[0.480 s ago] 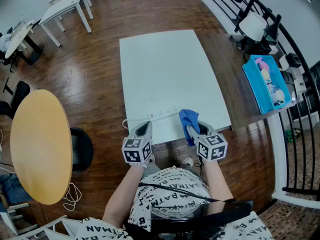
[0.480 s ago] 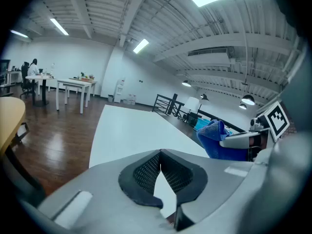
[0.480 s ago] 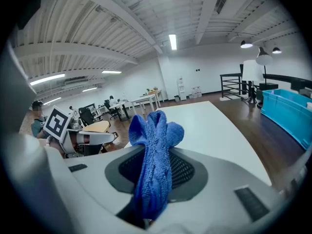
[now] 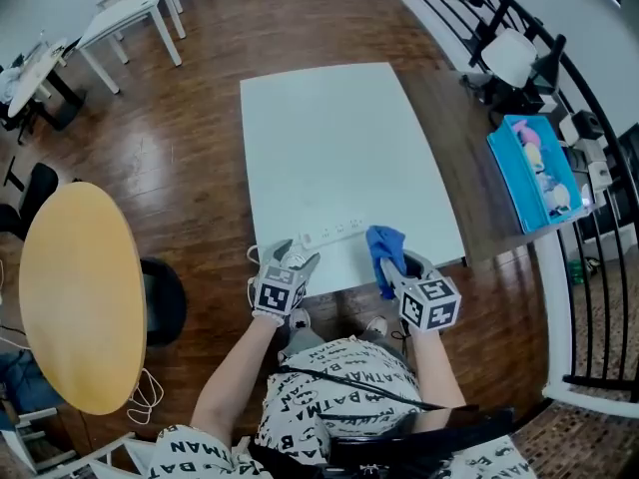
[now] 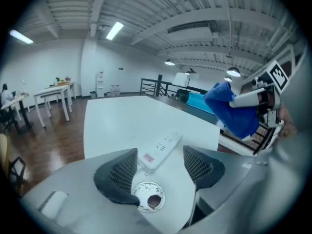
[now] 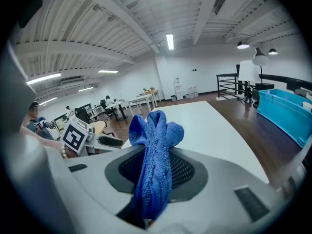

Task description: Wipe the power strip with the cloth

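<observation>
A white power strip (image 4: 330, 234) lies near the front edge of the white table (image 4: 329, 138). In the left gripper view the power strip (image 5: 158, 149) lies just ahead of my left gripper (image 5: 159, 165), in line with the gap between its open jaws, untouched. My left gripper (image 4: 291, 257) hovers at the strip's left end; its jaws have just been opening with nothing between them. My right gripper (image 4: 398, 265) is shut on a blue cloth (image 4: 384, 247), to the right of the strip. The cloth (image 6: 153, 157) hangs bunched between the jaws.
A round yellow table (image 4: 80, 292) and a dark chair (image 4: 163, 295) stand at the left. A blue bin (image 4: 529, 168) sits on the brown surface at the right, beside black railings (image 4: 599, 238). A white cord (image 4: 252, 254) trails off the strip's left end.
My left gripper has moved forward to the strip's left end. My right gripper with the cloth has shifted slightly right.
</observation>
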The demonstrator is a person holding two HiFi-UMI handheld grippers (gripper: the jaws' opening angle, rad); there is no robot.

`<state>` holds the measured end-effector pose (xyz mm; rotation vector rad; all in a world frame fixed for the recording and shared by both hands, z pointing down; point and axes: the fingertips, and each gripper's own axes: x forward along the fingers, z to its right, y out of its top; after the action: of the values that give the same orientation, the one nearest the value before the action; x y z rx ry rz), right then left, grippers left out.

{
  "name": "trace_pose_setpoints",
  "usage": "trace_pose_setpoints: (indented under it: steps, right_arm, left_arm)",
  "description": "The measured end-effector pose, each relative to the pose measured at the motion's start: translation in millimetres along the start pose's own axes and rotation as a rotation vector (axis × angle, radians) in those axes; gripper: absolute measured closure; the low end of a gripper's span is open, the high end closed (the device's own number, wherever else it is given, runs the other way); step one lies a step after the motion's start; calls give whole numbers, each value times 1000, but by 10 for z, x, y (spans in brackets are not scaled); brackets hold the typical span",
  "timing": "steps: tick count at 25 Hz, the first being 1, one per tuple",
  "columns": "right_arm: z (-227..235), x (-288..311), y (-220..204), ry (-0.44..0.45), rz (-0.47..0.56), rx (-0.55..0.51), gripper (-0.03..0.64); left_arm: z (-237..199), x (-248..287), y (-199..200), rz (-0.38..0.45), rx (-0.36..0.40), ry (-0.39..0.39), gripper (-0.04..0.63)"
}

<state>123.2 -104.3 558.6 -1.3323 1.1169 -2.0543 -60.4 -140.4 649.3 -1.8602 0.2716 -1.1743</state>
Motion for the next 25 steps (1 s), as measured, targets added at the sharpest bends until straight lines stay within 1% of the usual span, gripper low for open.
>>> trace_pose_setpoints:
  steps: [1, 2, 5, 7, 10, 16, 22, 25]
  right_arm:
    - [0, -1, 1, -6, 1, 2, 497]
    - [0, -3, 3, -12, 1, 3, 497]
    - [1, -8, 5, -34, 3, 10, 497]
    - [-13, -14, 10, -54, 5, 19, 497]
    - [-47, -28, 29, -82, 8, 29, 497]
    - [-78, -33, 11, -124, 14, 54, 497]
    - [-84, -70, -46, -144, 6, 68, 497]
    - [-75, -74, -81, -151, 3, 75, 497]
  left_arm:
    - [-14, 64, -12, -14, 53, -12, 268]
    - [-25, 127, -22, -27, 110, -26, 256]
    - [-60, 304, -58, -54, 269, -73, 256]
    - [-107, 400, -79, -65, 329, -99, 256]
    - [-173, 520, -111, -96, 362, -132, 256]
    - [-148, 759, -222, -149, 450, -211, 256]
    - [-121, 893, -339, -188, 471, -251, 255]
    - [-110, 922, -337, -181, 480, -271, 255]
